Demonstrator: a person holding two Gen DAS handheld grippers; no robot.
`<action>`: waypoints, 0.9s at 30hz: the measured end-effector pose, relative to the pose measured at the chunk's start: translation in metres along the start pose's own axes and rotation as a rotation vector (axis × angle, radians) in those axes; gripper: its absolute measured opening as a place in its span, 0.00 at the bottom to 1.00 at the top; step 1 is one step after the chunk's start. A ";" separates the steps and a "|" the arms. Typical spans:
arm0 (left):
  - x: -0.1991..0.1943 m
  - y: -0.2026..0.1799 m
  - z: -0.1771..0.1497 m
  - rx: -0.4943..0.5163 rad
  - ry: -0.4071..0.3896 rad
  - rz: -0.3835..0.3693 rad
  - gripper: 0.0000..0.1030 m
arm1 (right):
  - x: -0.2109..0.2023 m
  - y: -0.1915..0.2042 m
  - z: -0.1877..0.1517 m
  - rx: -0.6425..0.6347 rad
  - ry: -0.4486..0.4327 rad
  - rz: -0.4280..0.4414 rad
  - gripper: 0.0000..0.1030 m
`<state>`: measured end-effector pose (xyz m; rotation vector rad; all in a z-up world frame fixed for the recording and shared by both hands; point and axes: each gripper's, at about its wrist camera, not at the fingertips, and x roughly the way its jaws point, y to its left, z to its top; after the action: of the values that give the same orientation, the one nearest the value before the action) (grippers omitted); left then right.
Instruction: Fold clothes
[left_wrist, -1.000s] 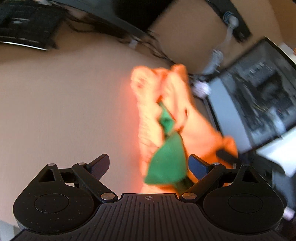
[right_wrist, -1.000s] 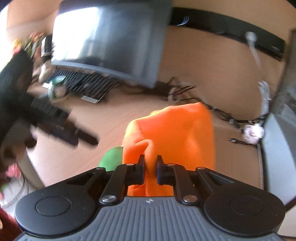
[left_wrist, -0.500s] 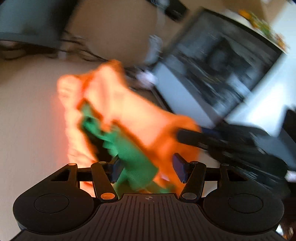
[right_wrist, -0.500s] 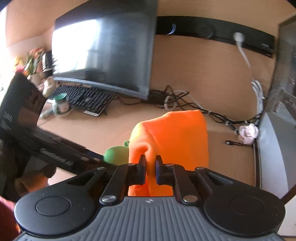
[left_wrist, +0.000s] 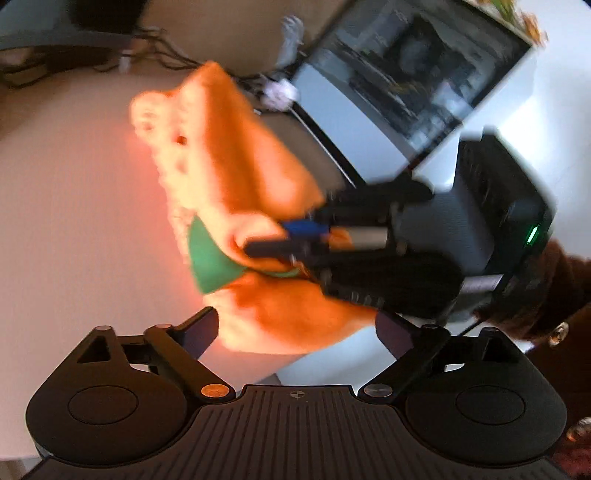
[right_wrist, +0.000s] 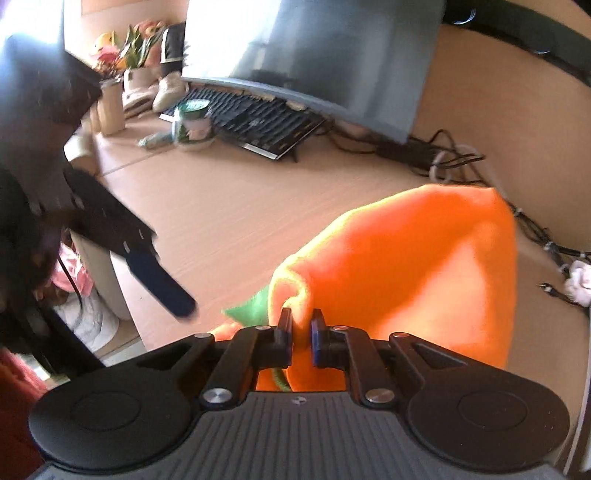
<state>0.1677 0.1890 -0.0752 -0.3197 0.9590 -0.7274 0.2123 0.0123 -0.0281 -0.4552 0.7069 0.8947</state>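
Garment (right_wrist: 406, 280): orange fleece-like cloth with a green part (left_wrist: 208, 264). Held up over the desk (right_wrist: 229, 218), draped and bunched, far end trailing toward 12 o'clock in the right wrist view.

Handling, as judged: light, soft, limp. No stiffness; it sags from whatever point holds it. Fuzzy surface should grip well in pads, little slip. Not fragile. One pinch lets it hang in a clump; a second hold on a free edge or corner, well apart from the first, would spread it for a fold.

Right claw (right_wrist: 301, 332): clenched on a fold of the orange cloth, jaws nearly together with fabric between. The bulk rises from the claw toward 1 o'clock; the green bit peeks out at 10 o'clock, just beside the left finger.

Left claw (left_wrist: 297, 328): released, jaws wide apart, nothing gripped. The orange hem hangs between the fingers at 12 o'clock, close but not visibly touching either. Left view is motion-blurred. The right claw enters there from 3 o'clock, pinching the cloth.
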 end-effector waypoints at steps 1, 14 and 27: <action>-0.007 0.006 0.002 -0.033 -0.021 -0.004 0.93 | 0.006 0.005 -0.004 -0.015 0.015 0.002 0.14; 0.044 -0.008 0.062 0.068 -0.076 0.402 0.95 | -0.056 0.008 -0.015 -0.047 -0.042 -0.042 0.95; 0.028 -0.010 0.070 0.155 -0.060 0.421 0.94 | -0.020 -0.016 -0.074 0.158 0.092 -0.349 1.00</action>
<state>0.2318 0.1581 -0.0483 0.0004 0.8703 -0.4000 0.1901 -0.0541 -0.0633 -0.4631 0.7489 0.4887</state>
